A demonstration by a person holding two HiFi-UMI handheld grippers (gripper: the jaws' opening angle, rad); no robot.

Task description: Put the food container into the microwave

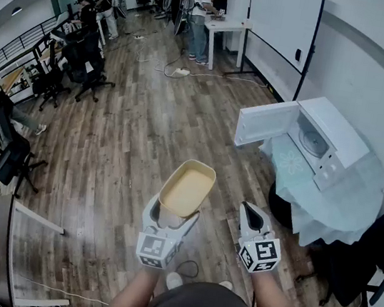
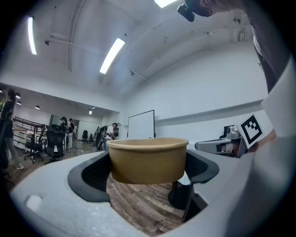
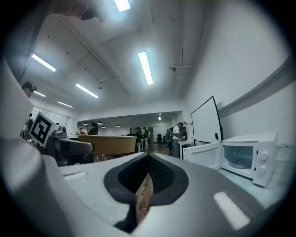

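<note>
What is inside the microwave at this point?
The microwave has its door open; only the glass turntable shows inside. The food container is outside, in the left gripper. Its frame hides part of the cavity.

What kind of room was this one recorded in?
Probably an open-plan office or lab: black office chairs on a wood-look floor, a whiteboard, and a microwave on a cloth-covered table.

The food container (image 1: 187, 188) looks like dull brown paper. At two o'clock, the microwave (image 1: 336, 132) is smooth and white. The floor (image 1: 129, 139) is wood.
</note>
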